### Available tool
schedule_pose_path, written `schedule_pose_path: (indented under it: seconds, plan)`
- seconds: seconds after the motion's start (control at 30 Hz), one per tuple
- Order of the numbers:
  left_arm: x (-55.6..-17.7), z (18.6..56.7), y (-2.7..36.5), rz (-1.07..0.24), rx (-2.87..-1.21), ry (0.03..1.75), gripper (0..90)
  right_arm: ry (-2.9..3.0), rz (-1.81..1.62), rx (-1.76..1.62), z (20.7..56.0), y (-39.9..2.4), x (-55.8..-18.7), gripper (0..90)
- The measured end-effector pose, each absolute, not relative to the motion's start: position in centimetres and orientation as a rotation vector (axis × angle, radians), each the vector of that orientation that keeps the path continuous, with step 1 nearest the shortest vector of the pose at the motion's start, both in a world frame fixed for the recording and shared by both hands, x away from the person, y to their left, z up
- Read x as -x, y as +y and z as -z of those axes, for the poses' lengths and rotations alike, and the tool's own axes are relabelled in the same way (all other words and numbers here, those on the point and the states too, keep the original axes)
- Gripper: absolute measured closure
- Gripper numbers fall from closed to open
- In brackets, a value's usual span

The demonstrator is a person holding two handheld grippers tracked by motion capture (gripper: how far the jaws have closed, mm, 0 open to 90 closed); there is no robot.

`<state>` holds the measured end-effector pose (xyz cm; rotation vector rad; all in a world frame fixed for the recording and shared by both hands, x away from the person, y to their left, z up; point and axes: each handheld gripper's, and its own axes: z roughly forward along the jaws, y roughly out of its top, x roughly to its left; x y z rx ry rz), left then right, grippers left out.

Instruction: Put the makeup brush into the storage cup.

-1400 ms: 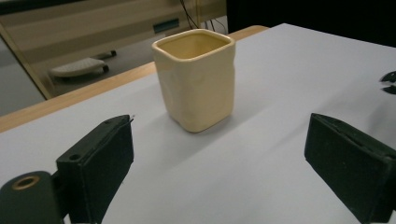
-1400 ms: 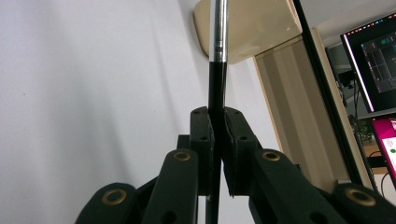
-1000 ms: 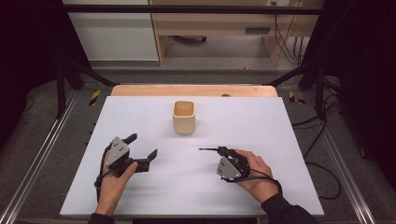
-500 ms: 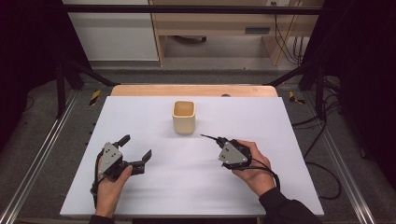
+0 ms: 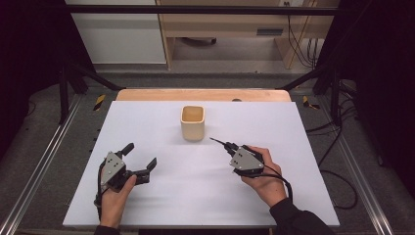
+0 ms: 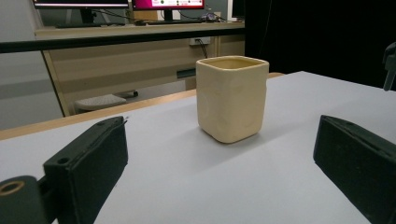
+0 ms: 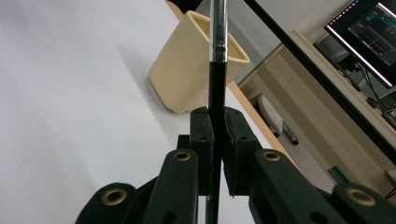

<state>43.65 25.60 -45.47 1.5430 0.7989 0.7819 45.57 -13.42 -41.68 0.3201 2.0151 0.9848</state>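
Observation:
A cream square cup (image 5: 193, 122) stands upright in the middle of the white table (image 5: 293, 122). My right gripper (image 5: 230, 147) hovers to its right and nearer me, shut on a thin black stick (image 5: 218, 142) whose tip points toward the cup. In the right gripper view the jaws (image 7: 215, 126) pinch the black stick (image 7: 217, 88), which has a silver metal section, and the cup (image 7: 187, 65) stands just behind. My left gripper (image 5: 140, 155) rests at the front left, open with nothing in it. The left gripper view has the cup (image 6: 232, 98) between its spread jaws (image 6: 219, 163), well ahead.
A wooden strip (image 5: 205, 94) runs along the table's far edge. Metal frame rails (image 5: 44, 161) flank the table on both sides. Beyond it are a desk and cables (image 5: 298, 39). Part of the right gripper (image 6: 390, 60) shows at the edge of the left gripper view.
The right gripper has shifted a little toward the cup, and the stick's tip is now closer to it. The left gripper has drifted slightly left and toward me, still open.

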Motion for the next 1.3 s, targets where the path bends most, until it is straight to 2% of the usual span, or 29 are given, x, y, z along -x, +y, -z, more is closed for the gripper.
schedule_pose_path:
  seconds: [0.83,1.3]
  plan:
    - [-43.7,45.8,25.9,-0.794,-1.537,0.810,2.7,1.971,-1.129,-0.343,39.7,-11.9,-45.2,83.6]
    - [-43.7,45.9,26.1,-0.791,-1.535,0.811,2.8,1.952,-1.290,-0.470,39.2,-11.6,-46.6,83.7]
